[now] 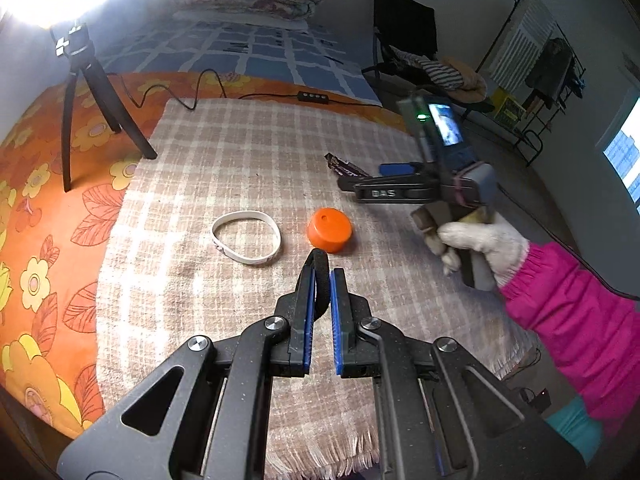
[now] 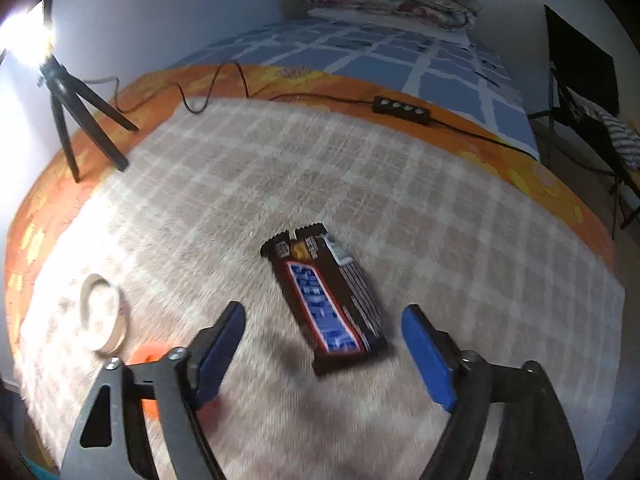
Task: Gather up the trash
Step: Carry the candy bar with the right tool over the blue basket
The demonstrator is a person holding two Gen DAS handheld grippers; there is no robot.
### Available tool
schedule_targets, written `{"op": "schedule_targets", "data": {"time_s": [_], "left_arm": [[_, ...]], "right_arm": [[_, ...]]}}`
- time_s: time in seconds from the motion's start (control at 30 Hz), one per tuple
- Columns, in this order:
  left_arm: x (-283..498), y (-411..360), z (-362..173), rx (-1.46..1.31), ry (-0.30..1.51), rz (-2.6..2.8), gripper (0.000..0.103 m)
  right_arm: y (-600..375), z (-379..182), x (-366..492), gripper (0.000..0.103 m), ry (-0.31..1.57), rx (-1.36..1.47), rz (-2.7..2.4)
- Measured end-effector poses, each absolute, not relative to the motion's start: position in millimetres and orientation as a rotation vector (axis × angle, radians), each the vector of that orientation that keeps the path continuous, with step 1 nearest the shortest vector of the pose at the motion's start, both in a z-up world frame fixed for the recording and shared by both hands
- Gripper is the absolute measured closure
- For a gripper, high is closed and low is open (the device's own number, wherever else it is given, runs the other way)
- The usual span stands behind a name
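Checked beige towel [image 2: 440, 216] covers the bed; left gripper [image 1: 322, 276] pinches a black hair tie [image 1: 321, 264]; right gripper [image 2: 324, 332] gapes around a Snickers wrapper [image 2: 326, 300]; orange cap [image 1: 329, 230] at twelve o'clock of the left one.

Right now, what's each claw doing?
Left gripper shut on black hair tie. Right gripper open over Snickers wrapper. Nothing blocking.

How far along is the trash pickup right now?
Nothing looks binned; no bin shows. In hand: left gripper is shut on a black hair tie. Right gripper is open over the Snickers wrapper. The orange cap and white wristband remain.
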State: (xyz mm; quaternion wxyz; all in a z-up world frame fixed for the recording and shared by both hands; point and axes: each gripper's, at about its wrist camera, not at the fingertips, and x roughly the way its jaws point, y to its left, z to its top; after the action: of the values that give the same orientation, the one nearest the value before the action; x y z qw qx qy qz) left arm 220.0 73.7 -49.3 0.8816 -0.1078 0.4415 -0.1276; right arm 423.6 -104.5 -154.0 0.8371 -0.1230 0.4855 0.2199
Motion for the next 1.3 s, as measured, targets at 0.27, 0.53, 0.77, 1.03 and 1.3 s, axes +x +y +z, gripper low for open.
{"op": "schedule_targets", "data": {"time_s": [0.27,0.53,0.77,1.03,1.3], "left_arm": [[228,83,-67,-0.266,0.952,-0.251,0.098],[215,79,-50,-0.267,0.908,-0.262,0.098],[178,64,-27,-0.269,0.863,-0.286,0.098],[123,48,-31,-0.281,0.872,-0.284,0.098],[69,27,-60,-0.287,0.929,-0.278,0.098]], "right_arm": [[-106,-156,441,0.097,1.029,-0.199,0.435],[-137,-120,406,0.098,0.99,-0.058,0.475],[-154,-76,325,0.098,0.954,-0.011,0.551],[-162,-53,214,0.098,0.928,-0.042,0.624],[-167,-67,124,0.098,0.956,-0.056,0.662]]}}
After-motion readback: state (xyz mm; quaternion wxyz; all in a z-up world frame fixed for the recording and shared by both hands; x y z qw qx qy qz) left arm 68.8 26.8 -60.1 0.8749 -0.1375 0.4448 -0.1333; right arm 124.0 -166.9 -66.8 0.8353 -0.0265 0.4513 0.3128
